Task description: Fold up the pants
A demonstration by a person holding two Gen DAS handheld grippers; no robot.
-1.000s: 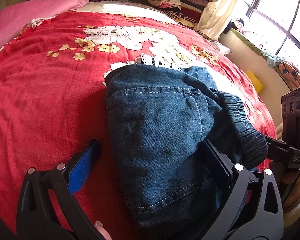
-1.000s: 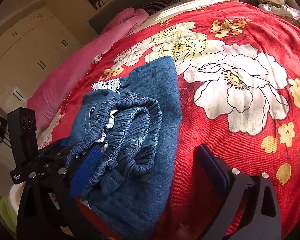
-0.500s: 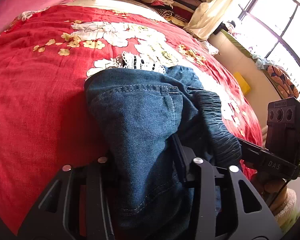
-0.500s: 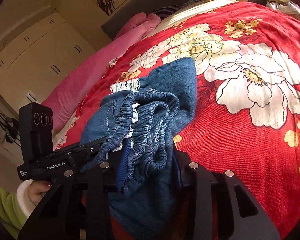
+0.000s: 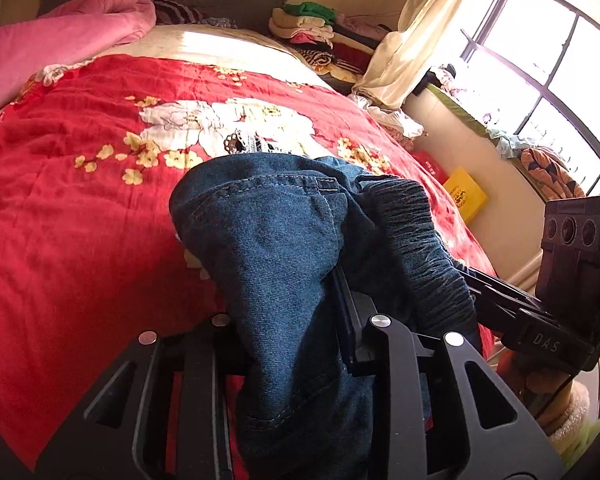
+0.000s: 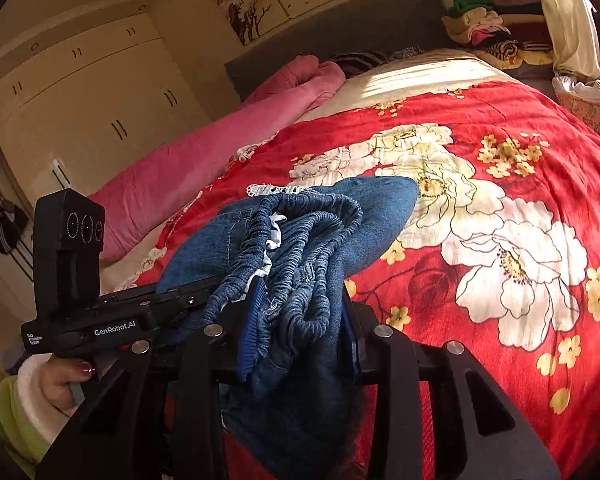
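Note:
Folded blue denim pants (image 5: 268,232) hang lifted at their near end over the red floral bedspread (image 5: 80,220). In the left wrist view my left gripper (image 5: 288,304) pinches the denim's pocket side, its jaws still closing with the cloth pressed between them. In the right wrist view my right gripper (image 6: 300,296) is shut on the bunched elastic waistband (image 6: 300,240) of the pants (image 6: 380,208). The far end, with white lace trim (image 6: 276,190), still lies on the bed. Both grippers hold the same near edge, side by side, a hand (image 6: 60,384) under the left one.
A pink quilt (image 5: 40,48) runs along the bed's left side up to the grey headboard (image 6: 340,32). Stacked clothes (image 5: 308,24) and a curtain (image 5: 412,40) sit at the far right corner. A yellow box (image 5: 466,196) lies on the floor below the window. Wardrobe doors (image 6: 80,100) stand to the left.
Both grippers went from wide open around the pants' near edge to closed on it. Both then rose, lifting that edge off the bedspread.

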